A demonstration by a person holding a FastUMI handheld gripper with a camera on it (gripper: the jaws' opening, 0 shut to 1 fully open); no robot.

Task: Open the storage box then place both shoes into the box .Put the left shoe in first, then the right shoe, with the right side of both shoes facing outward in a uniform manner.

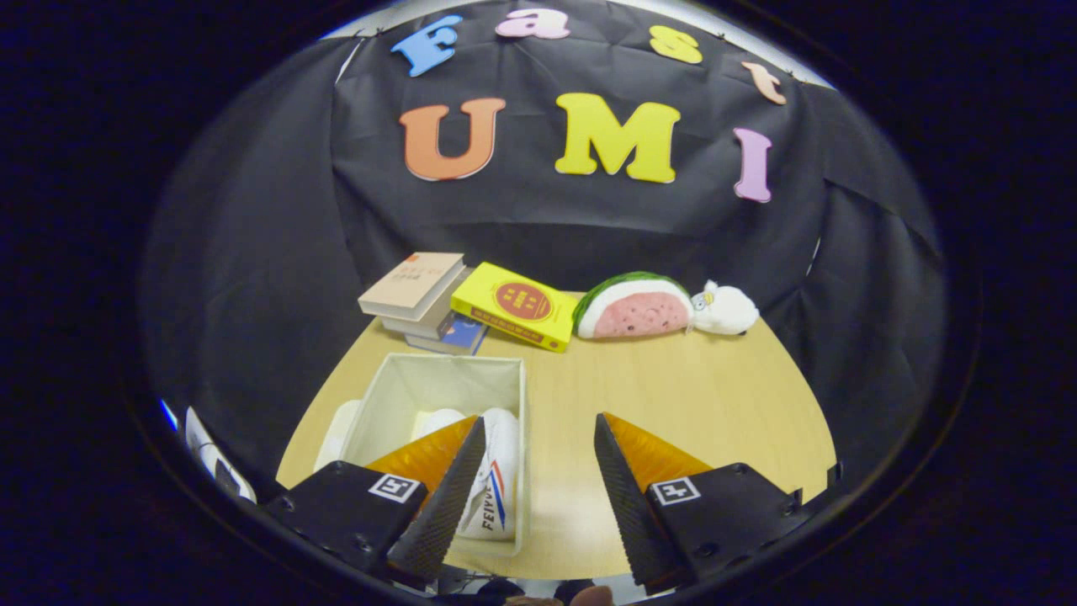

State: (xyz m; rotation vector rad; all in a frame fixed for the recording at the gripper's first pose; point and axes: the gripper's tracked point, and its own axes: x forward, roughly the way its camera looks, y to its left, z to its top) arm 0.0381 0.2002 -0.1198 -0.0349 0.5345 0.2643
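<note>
The pale storage box (437, 370) stands open on the wooden table, partly behind my left finger. Inside it lie two white shoes side by side; the nearer one (496, 480) shows red and blue stripes on its outward side, the other (437, 421) peeks out beside it. The box lid (336, 433) lies flat against the box's left side. My gripper (538, 471) hovers above the table's near edge, open, with nothing between its fingers. The left finger overlaps the box and shoes; the right finger is over bare tabletop.
A stack of books (421, 295) and a yellow book (517, 305) sit beyond the box at the table's back. A watermelon-slice plush (635, 307) and a small white plush (724, 310) lie to their right. Bare table (690, 396) spreads right of the box.
</note>
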